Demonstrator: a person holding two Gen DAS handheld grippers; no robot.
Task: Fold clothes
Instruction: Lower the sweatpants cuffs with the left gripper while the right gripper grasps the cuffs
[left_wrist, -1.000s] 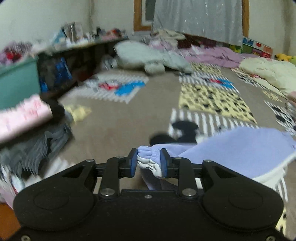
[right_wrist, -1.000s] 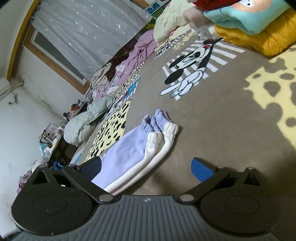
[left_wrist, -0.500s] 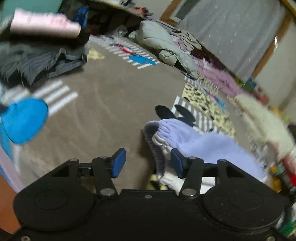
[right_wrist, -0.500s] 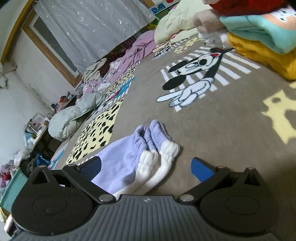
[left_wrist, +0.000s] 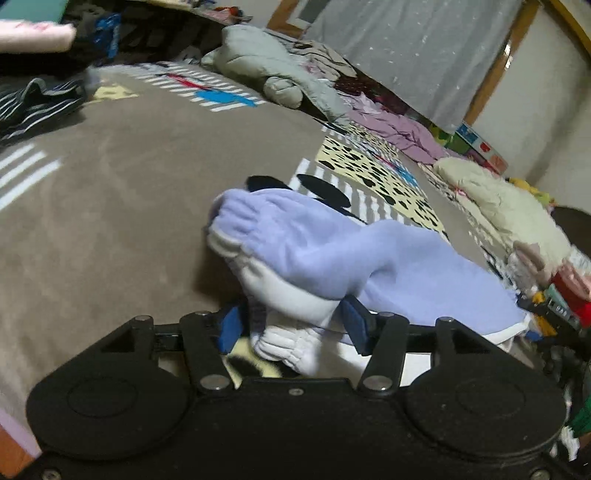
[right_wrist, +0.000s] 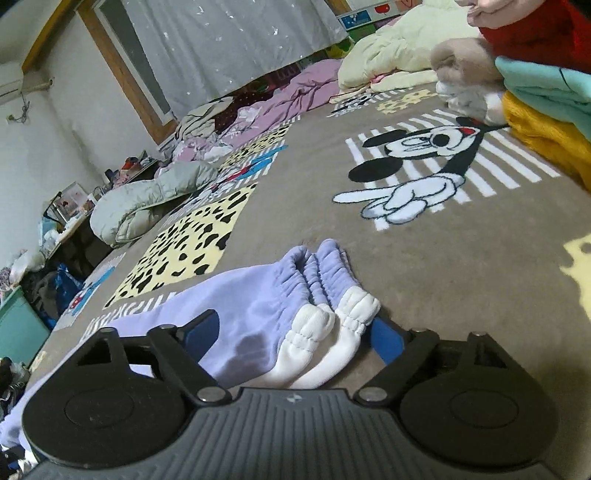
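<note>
two cuffs (right_wrist: 332, 291) between open right gripper (right_wrist: 295, 336), bare blanket (right_wrist: 461, 266) beyond

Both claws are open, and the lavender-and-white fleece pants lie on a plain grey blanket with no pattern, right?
Not quite. The brown blanket is patterned: the right wrist view shows a cartoon mouse print and a yellow spotted patch. The rest holds: left claw and right claw are open, and the lavender-and-white fleece pants lie on it.

Lavender-and-white trousers (right_wrist: 266, 314); taupe blanket (right_wrist: 461, 266), yellow leopard-spot patch (right_wrist: 192, 247)
</note>
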